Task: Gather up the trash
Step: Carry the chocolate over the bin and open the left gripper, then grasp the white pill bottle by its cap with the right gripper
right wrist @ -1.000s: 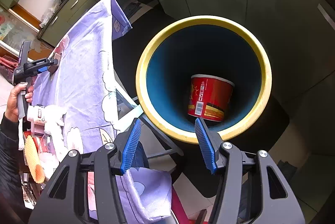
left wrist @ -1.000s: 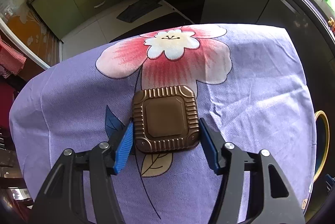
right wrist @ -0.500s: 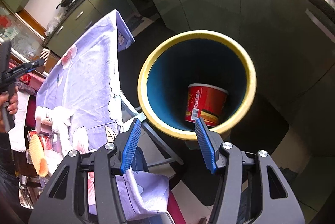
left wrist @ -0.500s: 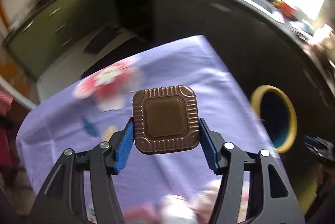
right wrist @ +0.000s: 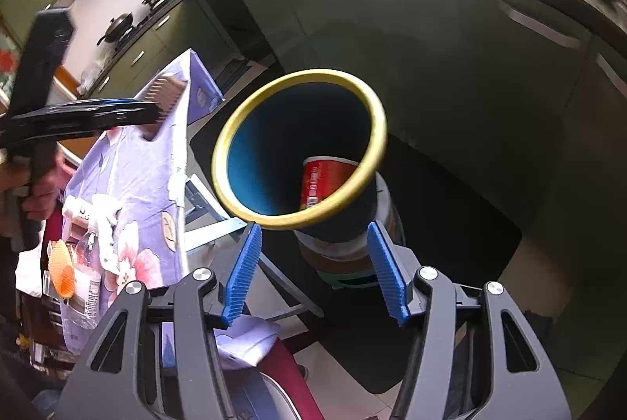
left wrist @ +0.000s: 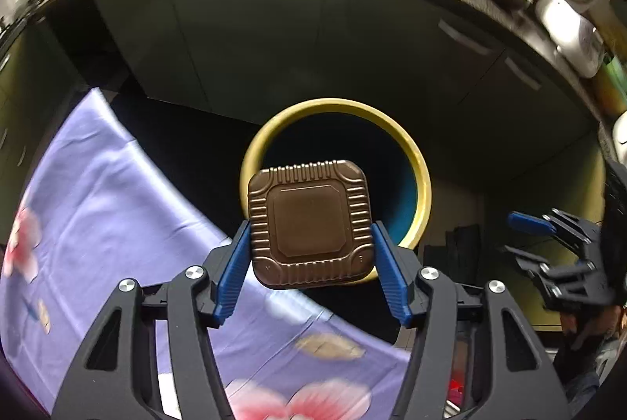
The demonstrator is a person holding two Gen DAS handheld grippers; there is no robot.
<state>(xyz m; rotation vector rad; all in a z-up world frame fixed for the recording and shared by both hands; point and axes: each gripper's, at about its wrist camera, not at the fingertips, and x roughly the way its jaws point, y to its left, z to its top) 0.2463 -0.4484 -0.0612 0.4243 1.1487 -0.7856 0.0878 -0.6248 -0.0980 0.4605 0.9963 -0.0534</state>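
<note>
My left gripper (left wrist: 309, 247) is shut on a brown ribbed square tray (left wrist: 309, 224) and holds it in the air in front of the mouth of the yellow-rimmed blue bin (left wrist: 421, 180). In the right wrist view the tray (right wrist: 162, 96) shows edge-on at the left, above the purple floral tablecloth (right wrist: 137, 177). My right gripper (right wrist: 313, 267) is open and empty, just in front of the bin (right wrist: 231, 145). A red cup (right wrist: 325, 180) lies inside the bin.
More trash lies on the tablecloth at the left: an orange foam net (right wrist: 62, 267), white crumpled paper (right wrist: 106, 216) and plastic wrappers (right wrist: 84, 286). Dark kitchen cabinets (left wrist: 313, 39) stand behind the bin. My right gripper also shows in the left wrist view (left wrist: 548, 243).
My left gripper lifted the brown tray off the tablecloth and swung right to face the bin. My right gripper pulled back a little from the bin.
</note>
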